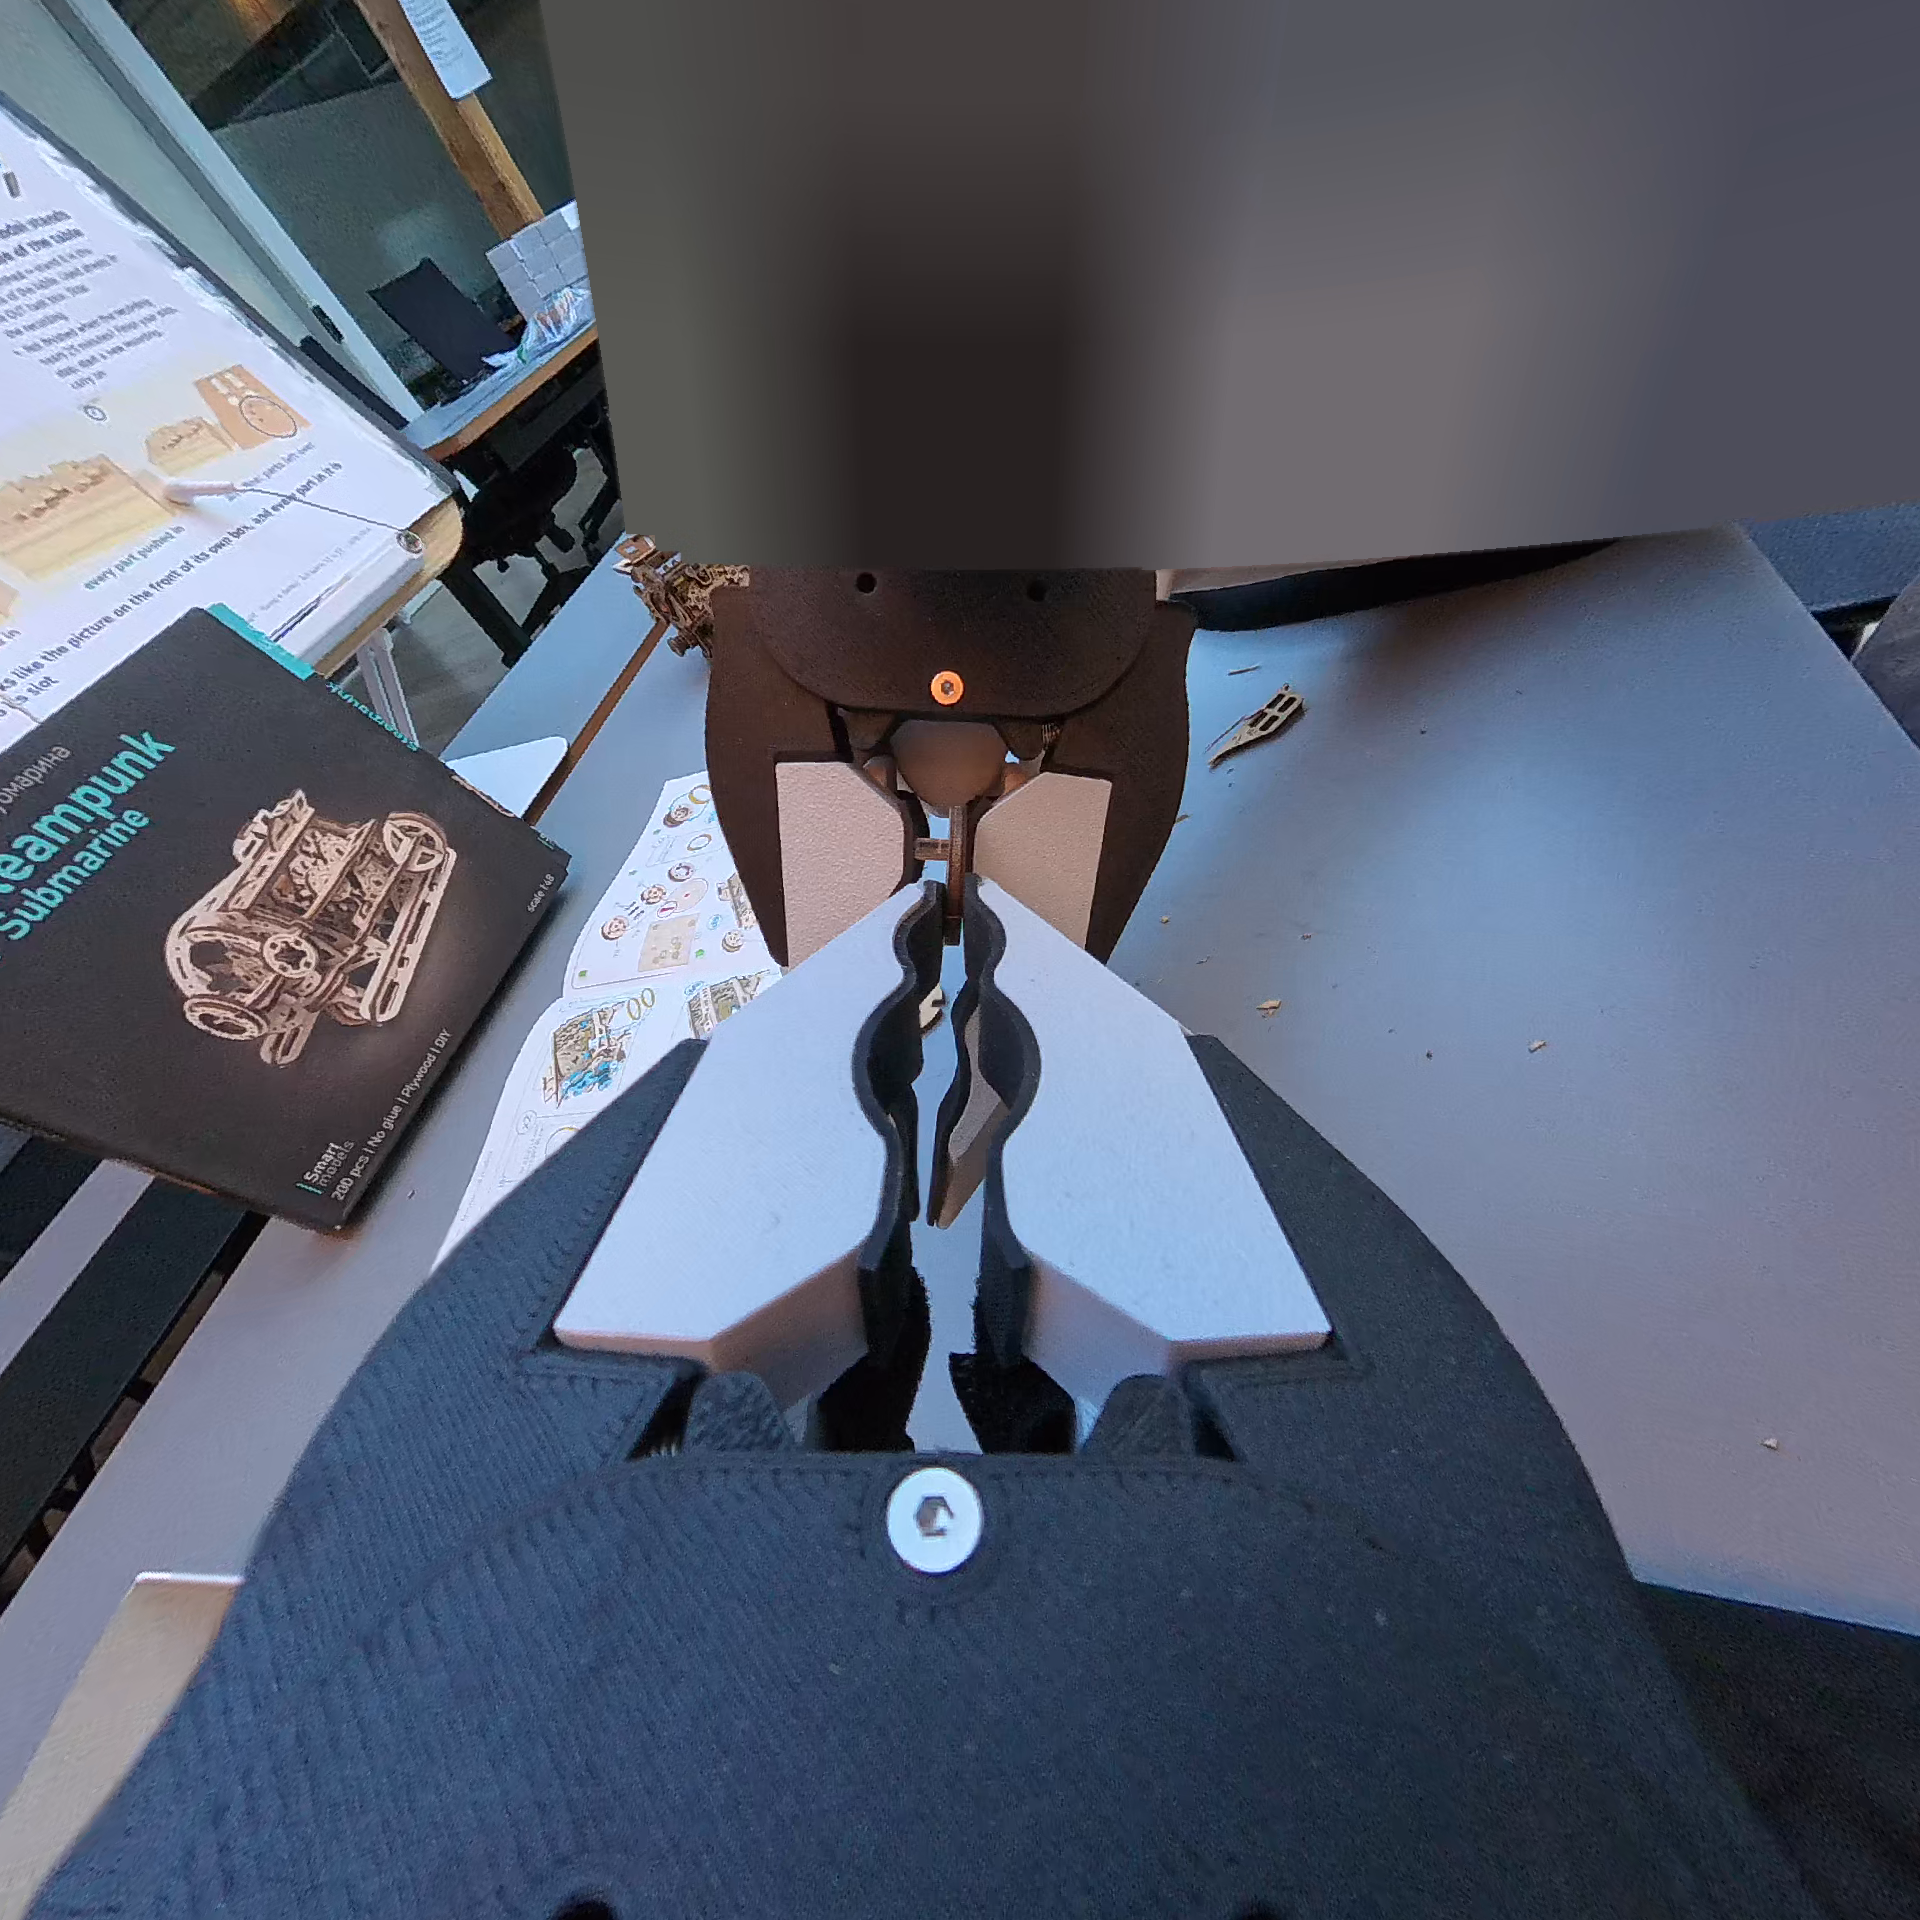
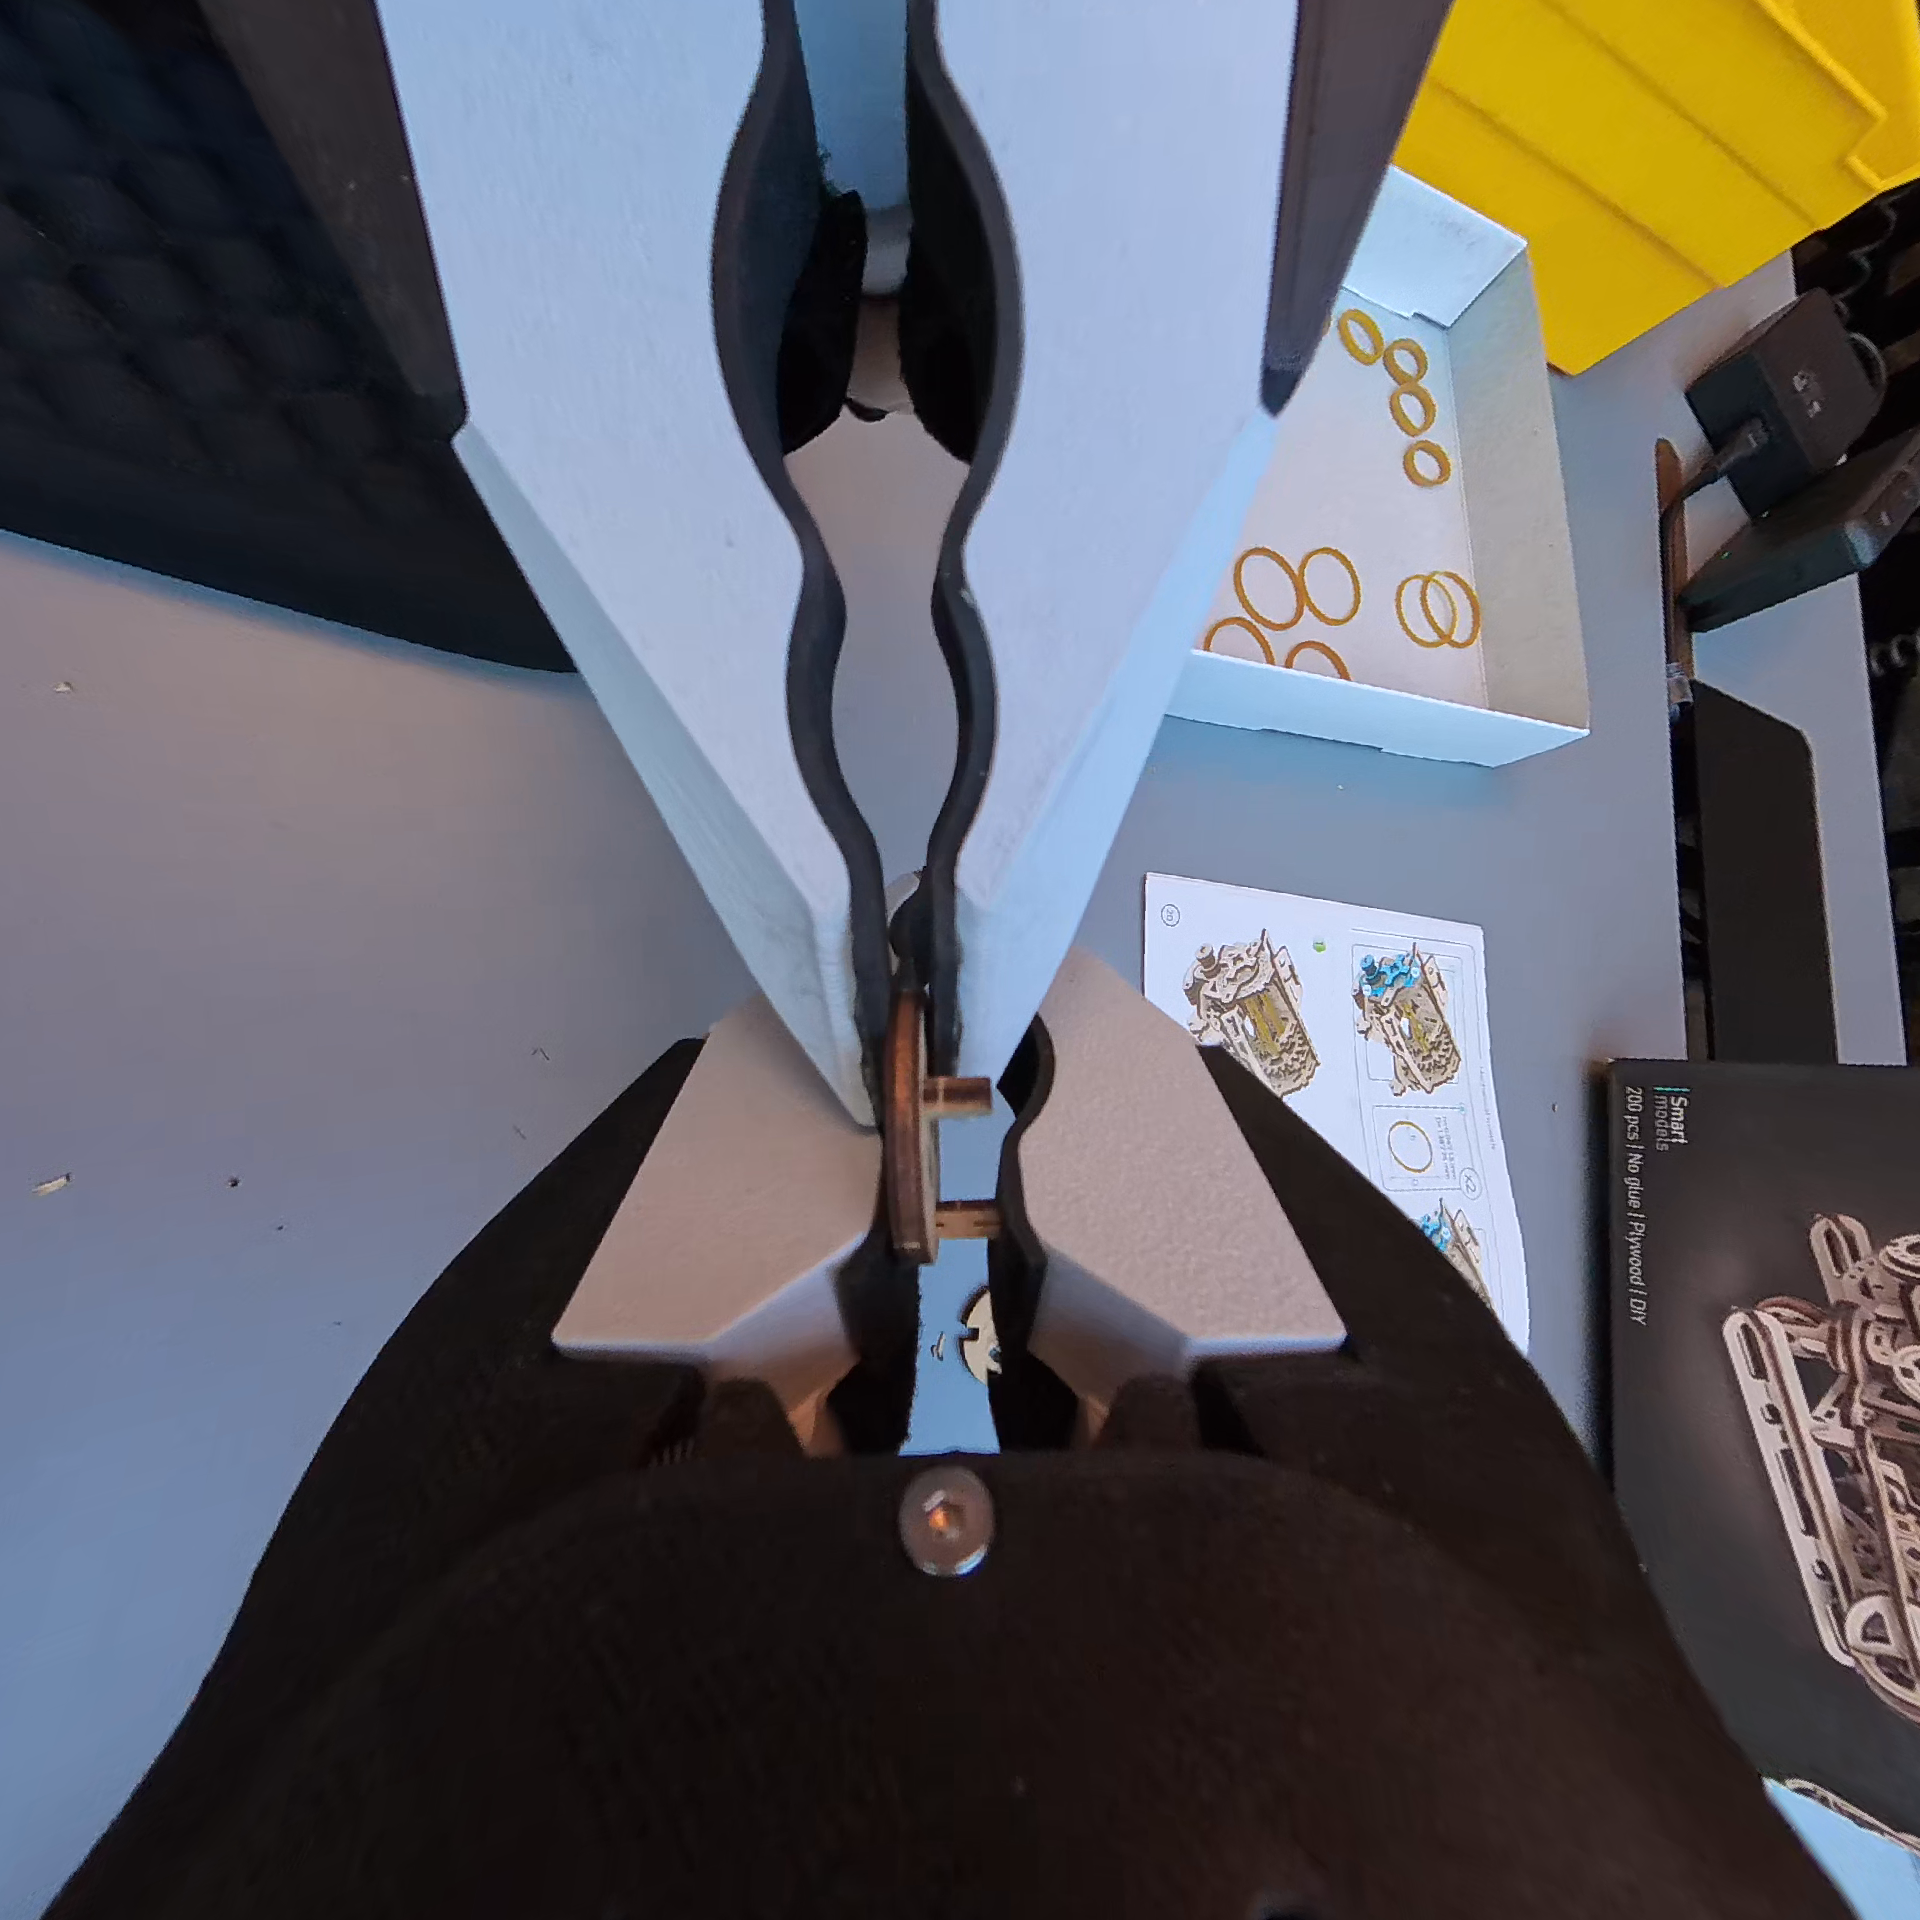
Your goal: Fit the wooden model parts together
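Note:
A round wooden disc [image 2: 906, 1143] with two short pegs [image 2: 961, 1099] shows edge-on in the right wrist view. My right gripper [image 2: 935, 1049] is shut on it, one pad on the disc face and the other on the pegs. My left gripper [image 2: 914, 1086] comes in from the top, tip to tip, and pinches the disc's upper edge. In the left wrist view my left gripper [image 1: 948, 896] is nearly closed on the disc's rim [image 1: 951, 920], and the right gripper [image 1: 951, 831] faces it. Both are held above the grey table [image 1: 1455, 1039]. A second round wooden part [image 2: 979, 1340] lies on the table below.
A black model box [image 1: 239, 914] and an instruction sheet [image 2: 1330, 1039] lie to one side. A white tray [image 2: 1538, 623] holds several yellow rubber bands. A yellow bin [image 2: 1662, 135] stands behind it. A partly built wooden model [image 1: 675, 592] and a wood offcut [image 1: 1257, 722] lie farther off. The grippers' ends are close to 8 centimeters from one another.

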